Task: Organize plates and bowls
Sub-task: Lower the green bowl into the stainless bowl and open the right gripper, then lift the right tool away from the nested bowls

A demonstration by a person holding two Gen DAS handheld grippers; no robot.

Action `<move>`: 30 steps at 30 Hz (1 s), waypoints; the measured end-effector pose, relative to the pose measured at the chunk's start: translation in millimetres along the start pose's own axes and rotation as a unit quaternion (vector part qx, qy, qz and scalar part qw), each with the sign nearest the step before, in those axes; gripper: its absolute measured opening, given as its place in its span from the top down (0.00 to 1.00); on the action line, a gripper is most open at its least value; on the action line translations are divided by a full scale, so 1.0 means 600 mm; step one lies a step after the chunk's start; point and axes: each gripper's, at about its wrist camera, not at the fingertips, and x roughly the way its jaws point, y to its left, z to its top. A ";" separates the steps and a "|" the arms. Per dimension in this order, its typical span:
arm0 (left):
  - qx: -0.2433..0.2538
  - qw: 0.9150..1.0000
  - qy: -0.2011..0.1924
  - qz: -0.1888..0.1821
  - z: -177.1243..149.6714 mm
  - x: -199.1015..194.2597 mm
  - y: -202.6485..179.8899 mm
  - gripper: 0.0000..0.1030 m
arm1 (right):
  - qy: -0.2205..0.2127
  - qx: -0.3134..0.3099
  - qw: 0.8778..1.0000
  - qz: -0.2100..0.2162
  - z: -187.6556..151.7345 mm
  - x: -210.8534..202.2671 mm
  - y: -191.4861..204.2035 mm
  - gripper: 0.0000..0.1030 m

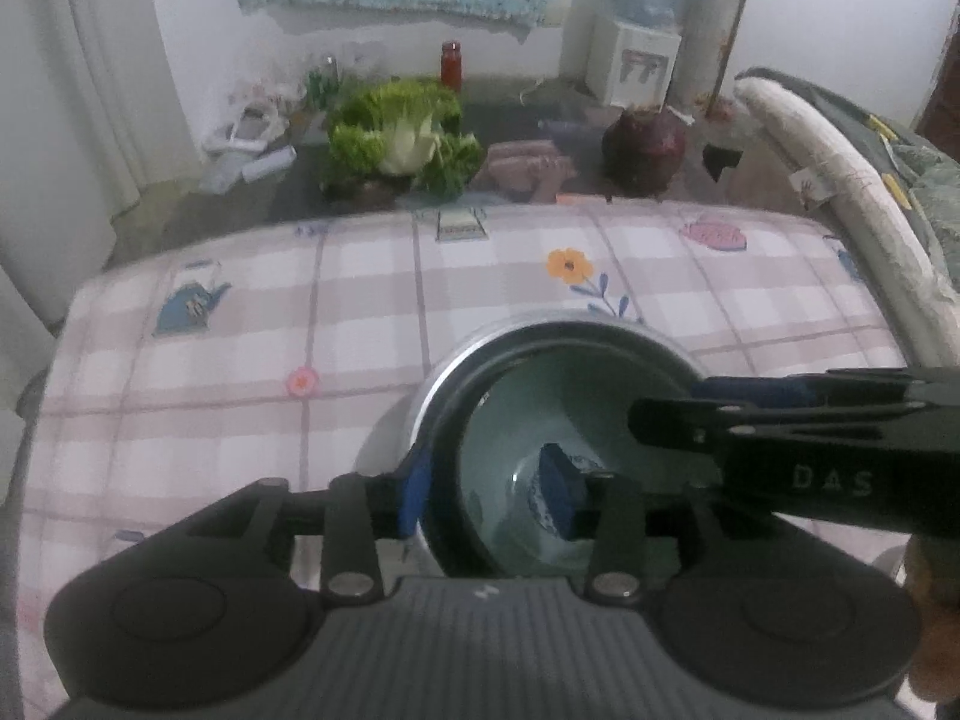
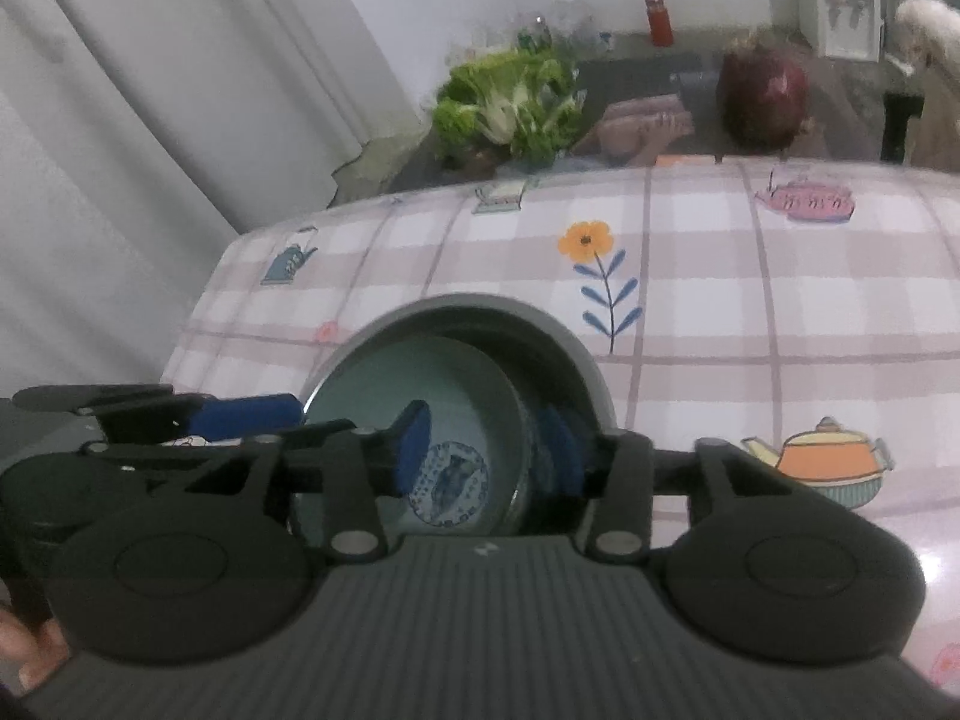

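Note:
A pale green ceramic bowl (image 1: 528,396) with a blue pattern in its bottom sits inside a larger steel bowl (image 1: 540,319) on the checked tablecloth. My left gripper (image 1: 489,489) straddles the near left wall of both bowls, one blue pad outside the steel bowl, one inside the green bowl. My right gripper (image 2: 495,450) straddles the green bowl's (image 2: 420,384) right wall, one pad inside it, one between it and the steel bowl (image 2: 480,303). The right gripper also shows in the left wrist view (image 1: 678,402) at the bowls' right rim. How tightly either grips is unclear.
The tablecloth (image 1: 360,300) has teapot and flower prints. Beyond the table's far edge lie a lettuce head (image 1: 402,132), a dark red cabbage (image 1: 645,147) and a red jar (image 1: 451,63). A water dispenser (image 1: 636,60) stands at the back. A chair back (image 1: 840,180) curves at the right.

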 end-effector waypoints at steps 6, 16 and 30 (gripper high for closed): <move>0.009 0.999 -0.033 -0.011 -0.006 -0.058 0.007 0.31 | -0.033 0.000 0.999 0.014 -0.009 -0.064 0.012 0.43; 0.010 0.995 -0.098 -0.026 -0.083 -0.208 0.032 0.07 | -0.126 -0.041 0.991 -0.013 -0.108 -0.250 0.045 0.12; -0.076 0.990 -0.122 -0.006 -0.285 -0.348 0.116 0.02 | -0.160 -0.022 0.987 -0.020 -0.312 -0.388 0.118 0.09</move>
